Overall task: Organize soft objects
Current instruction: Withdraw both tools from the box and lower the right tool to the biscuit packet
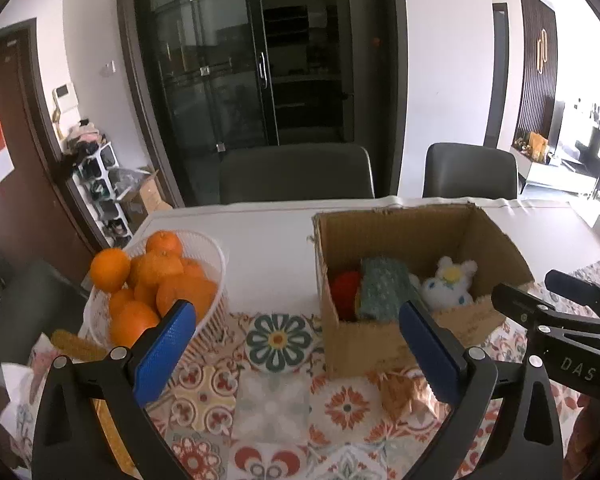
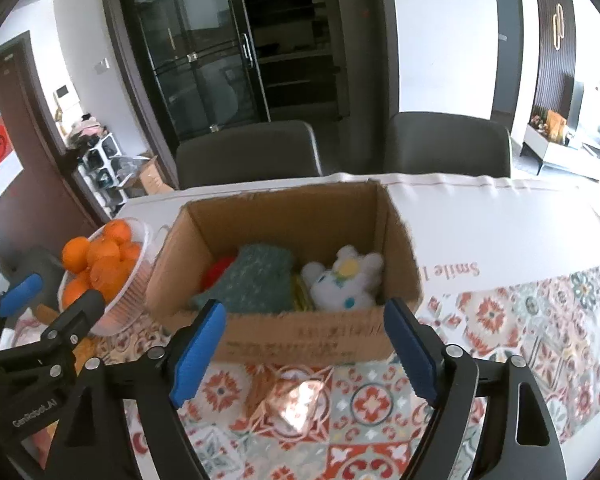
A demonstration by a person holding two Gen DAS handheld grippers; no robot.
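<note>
**Both grippers empty, soft items in box**

A table (image 2: pixel 520 236) is covered by a patterned tablecloth (image 2: pixel 540 320), with two grey chairs (image 2: pixel 448 144) set behind it. An open cardboard box (image 2: pixel 296 332) is placed on the cloth. A white basket (image 1: pixel 216 264) of oranges (image 1: pixel 168 272) is seen just beside the box. Inside the box a green knitted cloth (image 2: pixel 256 280) is laid in the middle, a white plush toy (image 2: pixel 346 284) next to it, a red soft item (image 2: pixel 216 270) partly hidden on the other side. The left gripper (image 1: pixel 300 350) is held wide apart, nothing between the blue pads (image 1: pixel 164 354). The right gripper (image 2: pixel 304 350) is also spread, nothing gripped, near the box front.
</note>
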